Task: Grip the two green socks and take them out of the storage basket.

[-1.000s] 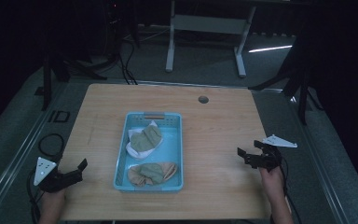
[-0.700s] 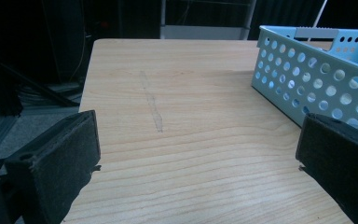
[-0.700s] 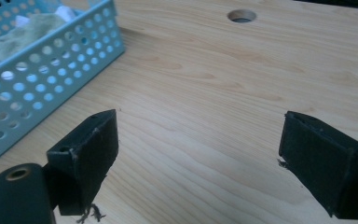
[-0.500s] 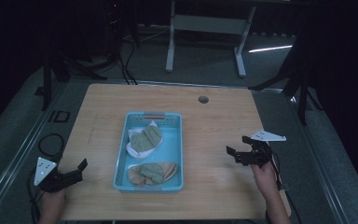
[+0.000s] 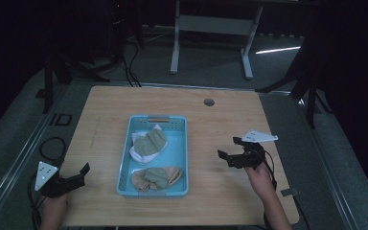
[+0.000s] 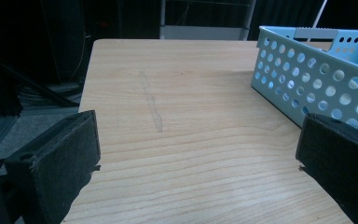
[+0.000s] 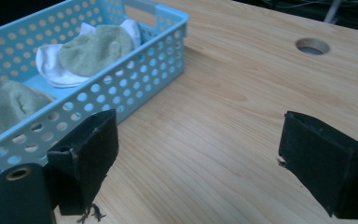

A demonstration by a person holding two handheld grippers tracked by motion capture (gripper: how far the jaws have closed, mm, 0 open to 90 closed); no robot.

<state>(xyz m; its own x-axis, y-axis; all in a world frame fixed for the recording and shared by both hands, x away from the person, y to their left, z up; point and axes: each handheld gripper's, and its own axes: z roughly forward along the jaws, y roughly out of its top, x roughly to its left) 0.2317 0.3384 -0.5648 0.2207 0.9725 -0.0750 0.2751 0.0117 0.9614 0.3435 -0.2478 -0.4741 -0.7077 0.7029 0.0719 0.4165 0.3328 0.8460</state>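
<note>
Sliding in from the table's 3 o'clock edge, the right gripper (image 5: 230, 155) has come noticeably nearer the blue basket (image 5: 181, 158) than it was a second ago, its jaws spread wide with nothing between them; the left gripper (image 5: 79, 174) has not budged from the 8 o'clock corner and is just as unclenched, jaws parted over bare wood. My read is that the right hand (image 5: 258, 173) is opening the work — heading for the socks in the basket — though it sits a fair way off the basket's 3 o'clock wall and has touched nothing yet. The basket itself is thin, light-blue plastic, rectangular, its walls punched with rows of round holes and a slot handle at the 12 o'clock end (image 7: 144, 9). Inside, toward 12 o'clock, a sage-green sock (image 5: 150, 143) lies bunched on a white one (image 5: 138, 154); toward 6 o'clock another green sock (image 5: 154, 176) sits crumpled against a tan one (image 5: 173, 175). All look soft, knit and limp — they should give under the pads rather than slide. The gripper pads (image 7: 89, 154) are blocky black foam, frayed at one corner. The tabletop (image 5: 220, 201) is pale wood-grain laminate with a round cable hole (image 5: 209, 102) near 1 o'clock.
</note>
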